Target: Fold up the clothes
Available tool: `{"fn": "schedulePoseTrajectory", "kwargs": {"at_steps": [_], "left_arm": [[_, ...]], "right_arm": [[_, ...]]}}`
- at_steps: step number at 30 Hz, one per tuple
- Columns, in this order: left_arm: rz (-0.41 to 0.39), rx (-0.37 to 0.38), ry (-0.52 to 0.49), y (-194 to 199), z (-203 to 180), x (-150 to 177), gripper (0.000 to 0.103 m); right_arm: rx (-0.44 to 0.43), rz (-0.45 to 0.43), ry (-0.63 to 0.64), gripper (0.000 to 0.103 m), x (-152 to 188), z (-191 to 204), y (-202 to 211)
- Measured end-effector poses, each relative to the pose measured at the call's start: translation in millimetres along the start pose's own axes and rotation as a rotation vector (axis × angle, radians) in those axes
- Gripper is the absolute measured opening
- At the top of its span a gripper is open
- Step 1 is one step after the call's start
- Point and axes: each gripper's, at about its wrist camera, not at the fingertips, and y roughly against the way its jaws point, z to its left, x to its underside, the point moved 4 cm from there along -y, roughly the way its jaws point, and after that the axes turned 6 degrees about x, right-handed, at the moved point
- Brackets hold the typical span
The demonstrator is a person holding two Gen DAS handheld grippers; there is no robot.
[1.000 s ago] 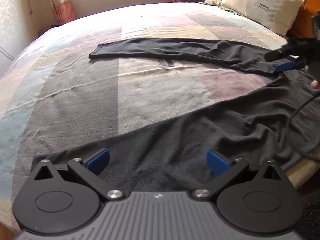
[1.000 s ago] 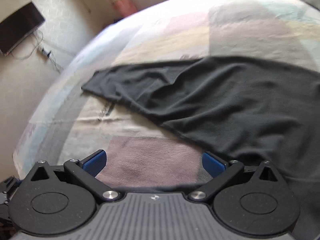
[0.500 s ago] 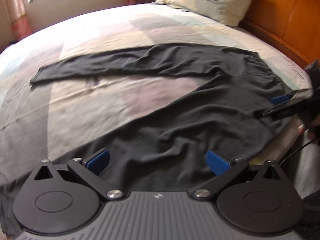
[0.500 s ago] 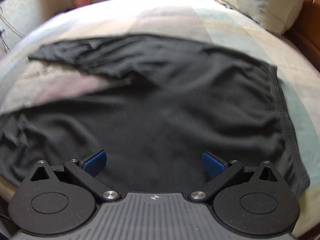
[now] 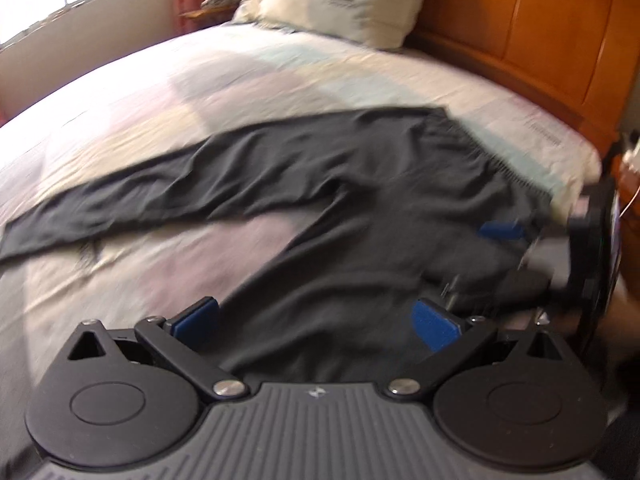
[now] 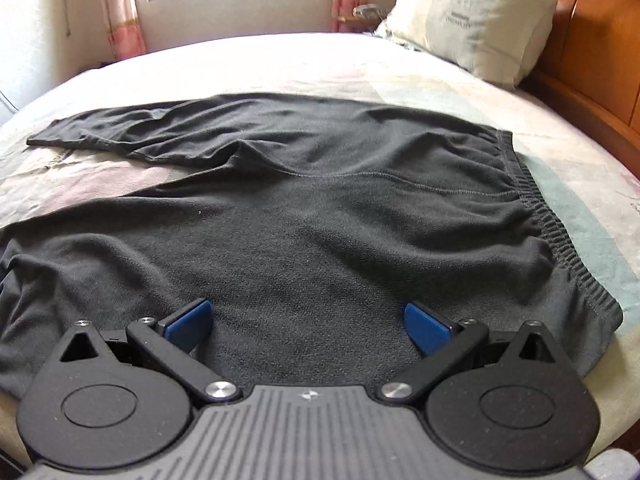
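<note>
Bedspread (image 6: 360,64) bears splayed black trousers (image 6: 320,208); both tongs, left (image 5: 316,320) and right (image 6: 308,324), gape empty—slack fleece could bunch when pinched.

Near edge: dark grey fleece trousers (image 6: 320,216) cover the pastel patchwork bedspread (image 6: 280,64) under both wide-spread grippers.
Far half: bare bedspread, open passage.
Head end: cream pillow (image 6: 472,16) against orange wooden headboard (image 5: 540,36).
Right side: right gripper (image 5: 508,236) low over the ribbed waistband (image 6: 560,240).
</note>
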Motion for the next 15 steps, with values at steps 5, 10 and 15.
{"fn": "schedulePoseTrajectory", "kwargs": {"at_steps": [5, 10, 15], "left_arm": [[0.016, 0.188, 0.1, -50, -13, -36, 0.102], [0.079, 0.288, 0.267, -107, -1, -47, 0.102], [0.119, 0.326, 0.416, -145, 23, -47, 0.102]], "right_arm": [[0.01, -0.053, 0.0, 0.103, 5, 2, 4], [-0.001, -0.098, 0.0, 0.103, 9, 1, 4], [-0.016, -0.141, 0.001, 0.103, 13, -1, 6]]}}
